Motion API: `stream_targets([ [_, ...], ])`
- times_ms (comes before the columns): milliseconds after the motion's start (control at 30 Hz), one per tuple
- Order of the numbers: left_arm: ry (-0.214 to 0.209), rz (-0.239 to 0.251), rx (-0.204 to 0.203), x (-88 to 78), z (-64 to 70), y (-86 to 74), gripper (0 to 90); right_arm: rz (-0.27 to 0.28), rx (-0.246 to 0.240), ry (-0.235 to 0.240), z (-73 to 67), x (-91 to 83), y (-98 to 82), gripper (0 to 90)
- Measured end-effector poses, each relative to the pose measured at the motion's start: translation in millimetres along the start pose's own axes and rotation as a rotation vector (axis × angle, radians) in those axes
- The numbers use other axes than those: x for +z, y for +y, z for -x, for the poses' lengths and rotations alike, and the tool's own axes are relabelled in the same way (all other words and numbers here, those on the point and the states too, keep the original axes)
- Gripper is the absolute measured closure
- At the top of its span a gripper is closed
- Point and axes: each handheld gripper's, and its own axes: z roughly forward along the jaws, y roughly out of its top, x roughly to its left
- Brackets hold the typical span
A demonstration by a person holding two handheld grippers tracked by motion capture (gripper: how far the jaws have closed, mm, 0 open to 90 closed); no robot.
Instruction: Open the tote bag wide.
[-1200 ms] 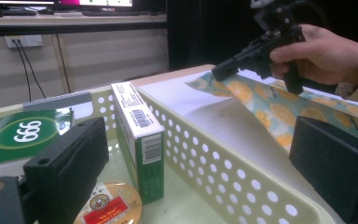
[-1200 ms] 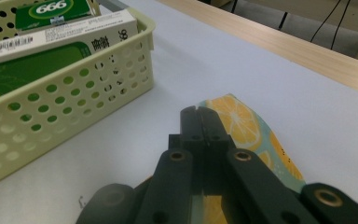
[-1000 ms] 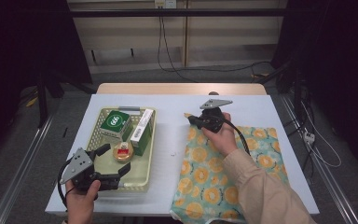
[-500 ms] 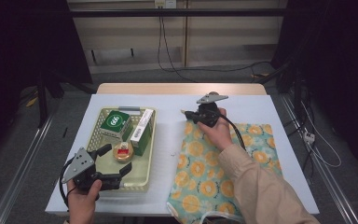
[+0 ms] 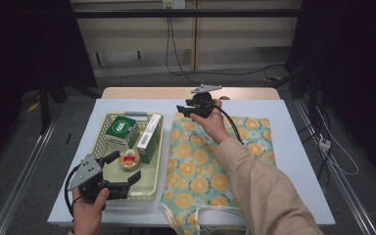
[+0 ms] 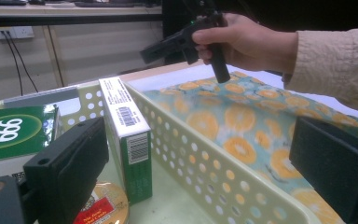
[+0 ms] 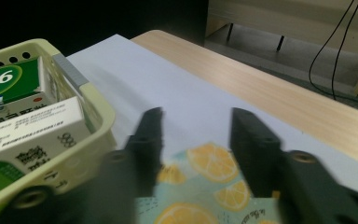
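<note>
An orange-slice patterned cloth (image 5: 215,166) lies spread on the white table. My right gripper (image 5: 182,109) hovers at the cloth's far left corner. Its jaws have just been opening and stand apart in the right gripper view (image 7: 198,126). That corner (image 7: 205,161) lies flat on the table below them, with nothing pinched. My left gripper (image 5: 125,167) rests open at the near end of the pale perforated basket (image 5: 98,142). In the left gripper view (image 6: 196,154) its jaws straddle the basket's right wall (image 6: 205,172) without pressing on it.
The basket holds a green box (image 5: 120,128), a white-and-green carton (image 5: 149,132) and a round tin (image 5: 129,159). A wooden strip (image 5: 142,92) runs along the table's far edge. The cloth's near end hangs over the front edge. Dark floor and cables lie beyond.
My right gripper has moved left and farther away, dragging the cloth's far corner out flat, and its jaws have opened off the cloth. The left gripper has stayed put.
</note>
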Motion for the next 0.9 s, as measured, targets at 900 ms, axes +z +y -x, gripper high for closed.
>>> stream_targets([
  [900,-0.007,-0.025,0.01,3.5,4.4,-0.3,4.4,-0.152,-0.041,0.017,20.8,-136.9,-100.6,19.9],
])
